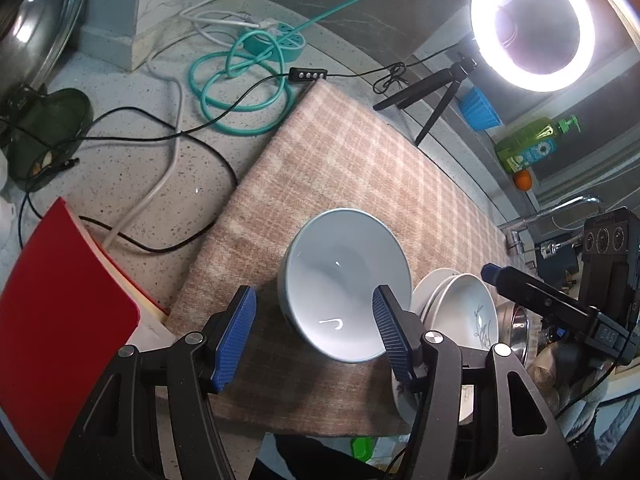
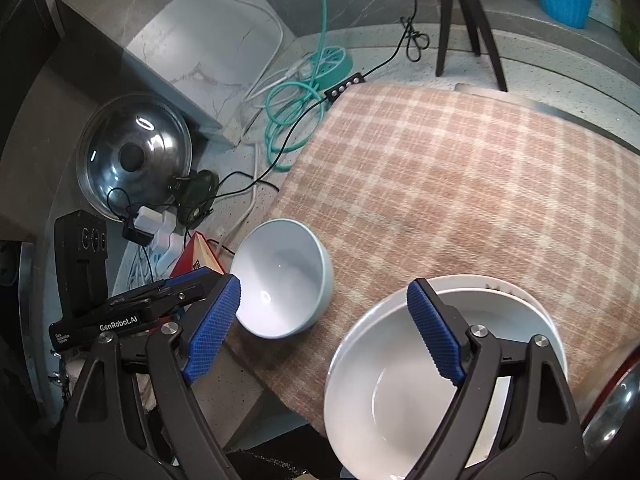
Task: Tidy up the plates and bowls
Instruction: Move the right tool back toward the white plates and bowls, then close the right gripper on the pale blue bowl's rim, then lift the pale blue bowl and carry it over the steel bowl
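Left wrist view: left gripper (image 1: 314,336) has its fingers wide, with the blue-grey bowl (image 1: 344,284) at lower centre between them, not clamped. Stack of white plates (image 1: 460,308) sits just right of the bowl on the checked cloth (image 1: 360,160). Right wrist view: right gripper (image 2: 324,330) fingers wide above the stack, holding nothing. Judged: bowl not yet stacked; sorting barely begun. Red book (image 1: 60,320), cables (image 1: 240,80) and tripod (image 1: 432,100) crowd the tabletop (image 1: 120,152).
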The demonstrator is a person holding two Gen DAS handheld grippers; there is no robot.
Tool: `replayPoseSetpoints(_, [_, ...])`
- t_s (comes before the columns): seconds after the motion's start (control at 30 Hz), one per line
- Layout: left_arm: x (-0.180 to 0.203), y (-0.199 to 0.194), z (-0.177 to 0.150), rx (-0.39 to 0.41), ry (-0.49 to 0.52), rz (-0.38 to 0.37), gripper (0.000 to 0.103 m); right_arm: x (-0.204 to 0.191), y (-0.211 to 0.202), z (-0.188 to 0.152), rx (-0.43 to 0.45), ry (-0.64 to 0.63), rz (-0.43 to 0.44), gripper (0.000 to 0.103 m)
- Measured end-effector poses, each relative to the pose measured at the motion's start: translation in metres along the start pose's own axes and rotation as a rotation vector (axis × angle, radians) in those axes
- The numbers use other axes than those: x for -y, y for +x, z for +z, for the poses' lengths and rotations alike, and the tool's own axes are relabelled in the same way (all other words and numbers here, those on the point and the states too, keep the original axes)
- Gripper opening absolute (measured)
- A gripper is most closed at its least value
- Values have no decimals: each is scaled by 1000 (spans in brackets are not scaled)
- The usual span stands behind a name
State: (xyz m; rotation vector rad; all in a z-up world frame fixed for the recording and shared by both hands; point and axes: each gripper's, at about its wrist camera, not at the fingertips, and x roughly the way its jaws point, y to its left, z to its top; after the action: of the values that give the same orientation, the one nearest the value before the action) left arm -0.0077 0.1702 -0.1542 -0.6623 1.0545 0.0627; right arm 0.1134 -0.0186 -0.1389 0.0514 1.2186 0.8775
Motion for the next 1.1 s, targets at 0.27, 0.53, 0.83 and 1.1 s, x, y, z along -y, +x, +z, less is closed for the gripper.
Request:
replayPoseSetpoints(0.27, [-8, 7, -2, -8, -22, -33, 46, -3, 36, 4, -73, 12, -12, 57])
replayPoseSetpoints(0.53, [-14, 16, -3, -28, -42, -61, 34, -3, 59, 3, -122, 18, -26, 42])
replayPoseSetpoints(0.83, [-18, 25, -1, -47, -48, -70, 21, 3, 76, 2, -156, 35, -23, 19])
replayPoseSetpoints(1.1, [-17, 27, -1, -46, -36, -52, 21, 2, 80, 2, -162, 43, -15, 13])
